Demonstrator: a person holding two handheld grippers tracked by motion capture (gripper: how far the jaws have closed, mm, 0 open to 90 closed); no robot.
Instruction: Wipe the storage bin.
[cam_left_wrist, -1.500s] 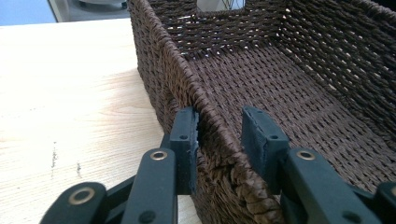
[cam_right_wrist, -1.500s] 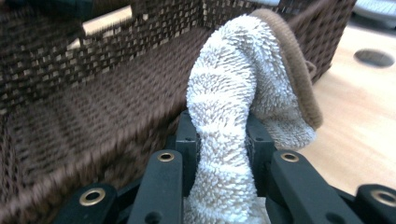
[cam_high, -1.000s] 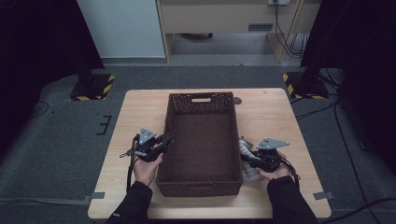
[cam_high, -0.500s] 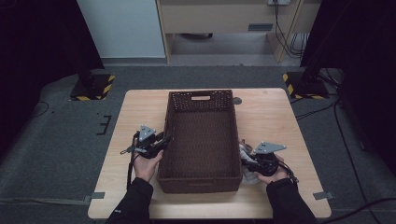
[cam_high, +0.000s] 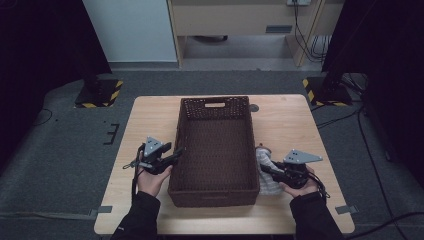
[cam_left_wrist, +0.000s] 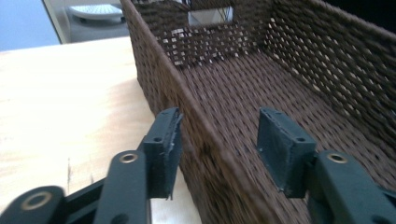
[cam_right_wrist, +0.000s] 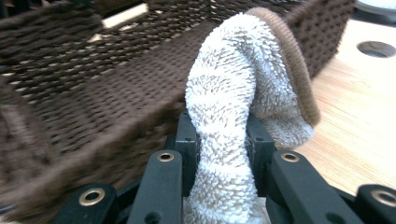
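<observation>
The right gripper (cam_high: 270, 172), fingers clamped on the towel (cam_right_wrist: 243, 93), should lift it over the basket (cam_high: 215, 145) wall; the left gripper (cam_high: 175, 155) fingers, just opened, straddle the wall.

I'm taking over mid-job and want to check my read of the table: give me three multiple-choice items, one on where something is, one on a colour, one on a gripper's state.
1. Where is the towel?
A. Inside the basket
B. Outside the basket's right wall, at the right gripper
C. At the table's far left corner

2. What colour is the basket?
A. Dark brown
B. White
C. Red

3. How does the left gripper stand?
A. Clamped on the towel
B. Open, its fingers either side of the basket's left wall
C. Lying flat on the table, away from the basket

Answers:
1 B: the high view shows it beside the wall, and the right gripper view shows it pinched between the fingers.
2 A: the weave is dark brown in every view.
3 B: the left gripper view shows gaps between the fingers and the wall; the jaws have just been opening.
</observation>
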